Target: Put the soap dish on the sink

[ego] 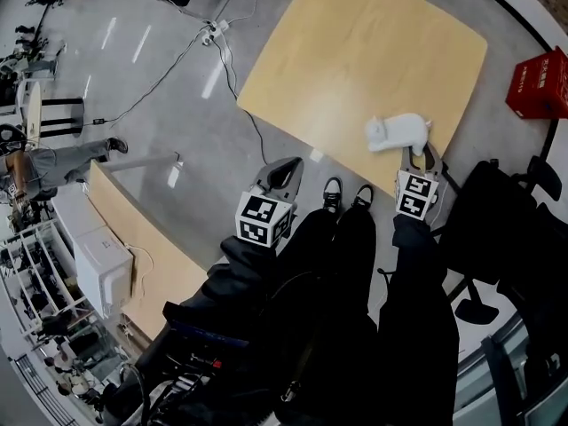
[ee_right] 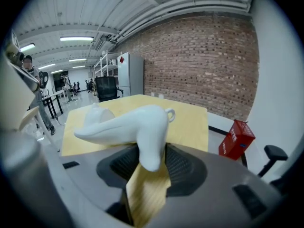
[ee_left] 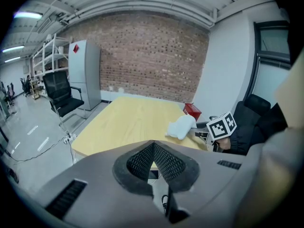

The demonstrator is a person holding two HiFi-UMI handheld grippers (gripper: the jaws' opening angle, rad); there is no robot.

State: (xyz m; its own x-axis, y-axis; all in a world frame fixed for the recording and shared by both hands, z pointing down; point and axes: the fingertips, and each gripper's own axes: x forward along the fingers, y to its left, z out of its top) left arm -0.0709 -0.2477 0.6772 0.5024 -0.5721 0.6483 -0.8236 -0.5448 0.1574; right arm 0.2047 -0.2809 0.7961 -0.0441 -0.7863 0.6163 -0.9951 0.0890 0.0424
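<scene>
The soap dish (ego: 399, 132) is white and shaped like a cat. It sits over the near right edge of the pale wooden table (ego: 355, 51), and I cannot tell if it touches the top. My right gripper (ego: 422, 156) is shut on it, and in the right gripper view one leg of the soap dish (ee_right: 142, 127) hangs between the pads of the right gripper (ee_right: 151, 156). My left gripper (ego: 282, 174) hangs in front of the table's near edge, apart from the dish. In its own view the left gripper (ee_left: 153, 144) has its tips together, with the soap dish (ee_left: 181, 126) farther right. No sink is in view.
A red box (ego: 538, 84) stands on the floor right of the table. A black chair (ego: 497, 211) is close on my right, and my legs and shoes (ego: 346, 193) are below the grippers. Cables (ego: 222, 51) run across the floor at the left. A brick wall (ee_left: 142, 56) stands beyond the table.
</scene>
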